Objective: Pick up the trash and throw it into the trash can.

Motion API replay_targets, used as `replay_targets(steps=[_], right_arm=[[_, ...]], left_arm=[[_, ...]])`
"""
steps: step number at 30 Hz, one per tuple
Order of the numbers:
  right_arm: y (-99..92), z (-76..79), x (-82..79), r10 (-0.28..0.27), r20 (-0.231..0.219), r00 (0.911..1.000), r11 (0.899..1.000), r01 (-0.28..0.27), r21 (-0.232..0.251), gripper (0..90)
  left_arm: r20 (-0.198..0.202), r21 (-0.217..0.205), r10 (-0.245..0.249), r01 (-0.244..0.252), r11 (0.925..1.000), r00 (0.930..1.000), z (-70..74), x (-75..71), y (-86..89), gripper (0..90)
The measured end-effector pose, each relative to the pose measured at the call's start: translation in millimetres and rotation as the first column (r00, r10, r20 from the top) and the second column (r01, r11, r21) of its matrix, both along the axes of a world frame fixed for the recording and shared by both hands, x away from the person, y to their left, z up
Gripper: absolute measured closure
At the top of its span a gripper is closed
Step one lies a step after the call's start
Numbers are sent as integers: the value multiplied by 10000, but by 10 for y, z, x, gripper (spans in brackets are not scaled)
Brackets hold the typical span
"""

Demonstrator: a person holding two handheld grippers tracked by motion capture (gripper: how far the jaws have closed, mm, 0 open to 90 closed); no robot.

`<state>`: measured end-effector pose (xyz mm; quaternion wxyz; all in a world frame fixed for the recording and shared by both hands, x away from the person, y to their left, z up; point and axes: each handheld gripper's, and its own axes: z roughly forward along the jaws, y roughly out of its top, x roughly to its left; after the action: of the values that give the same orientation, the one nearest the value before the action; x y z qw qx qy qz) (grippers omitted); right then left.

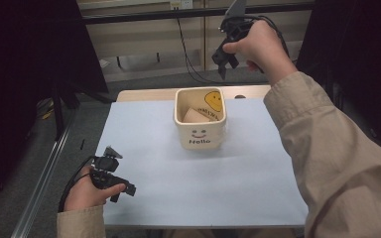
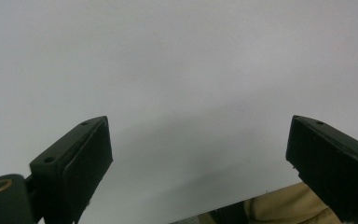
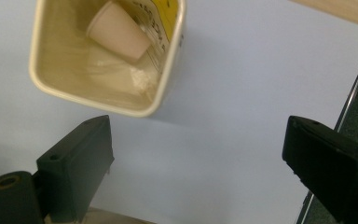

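Observation:
A cream square bin (image 1: 200,134) with a smiley face and "Hello" on its front stands at the middle back of the white sheet (image 1: 178,198). Inside it lie a pale paper cup (image 1: 194,116) on its side and a yellow smiley packet (image 1: 213,101). My right gripper (image 1: 224,63) hangs high above and behind the bin, pointing down, jaws wide open and empty. In the right gripper view the bin (image 3: 51,84) and the cup (image 3: 119,32) lie below, beyond my open gripper (image 3: 196,154). My left gripper (image 1: 121,191) rests low at the sheet's front left corner, open (image 2: 196,158) over bare sheet.
The sheet covers a wooden table whose far edge (image 1: 149,94) shows behind the bin. A metal rail (image 1: 44,173) runs along the left side on the floor. Cables (image 1: 188,54) hang at the back wall. A beige sleeve (image 1: 337,163) spans the right side.

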<state>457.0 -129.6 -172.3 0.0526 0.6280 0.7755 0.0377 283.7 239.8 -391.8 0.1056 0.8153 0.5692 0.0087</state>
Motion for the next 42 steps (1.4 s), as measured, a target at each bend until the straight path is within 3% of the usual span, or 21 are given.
replay_targets(steps=[9, 12, 14, 17, 24, 33, 36, 42], right_arm=[[-412, -279, -240, -177, -86, 9998, 9998, 176, -54, 85], [-545, -414, -351, -212, -22, 9998, 9998, 212, -50, 86], [-647, -533, -417, -294, -222, 9993, 9996, 295, 15, 86], [-773, -676, -520, -302, -305, 9991, 9992, 294, -272, 87], [-1025, -956, -785, -86, -317, 9995, 9996, 78, -262, 86], [-1250, -1341, -1138, 134, -385, 9992, 9995, -144, -267, 84], [-1306, -1489, -1263, 247, -529, 9983, 9992, -263, -313, 84], [-1395, -1801, -1480, 335, -764, 9965, 9991, -353, -223, 84]], left_arm=[[88, 36, -54, 54, 10000, 9999, 15, -5, -9, 68], [98, 46, -87, 86, 10000, 9999, 15, -3, -10, 68], [77, 50, -76, 75, 10000, 9999, 19, -2, -13, 68], [56, -1, -40, 40, 10000, 10000, 22, -13, -26, 68], [8, -20, -93, 93, 10000, 10000, 25, -17, -49, 68], [89, 32, -88, 87, 10000, 9999, 22, -14, -53, 68], [-63, 139, -166, 167, 9998, 9998, 24, -6, -47, 68], [20, 114, -118, 118, 9999, 9999, 5, -11, -64, 68]])
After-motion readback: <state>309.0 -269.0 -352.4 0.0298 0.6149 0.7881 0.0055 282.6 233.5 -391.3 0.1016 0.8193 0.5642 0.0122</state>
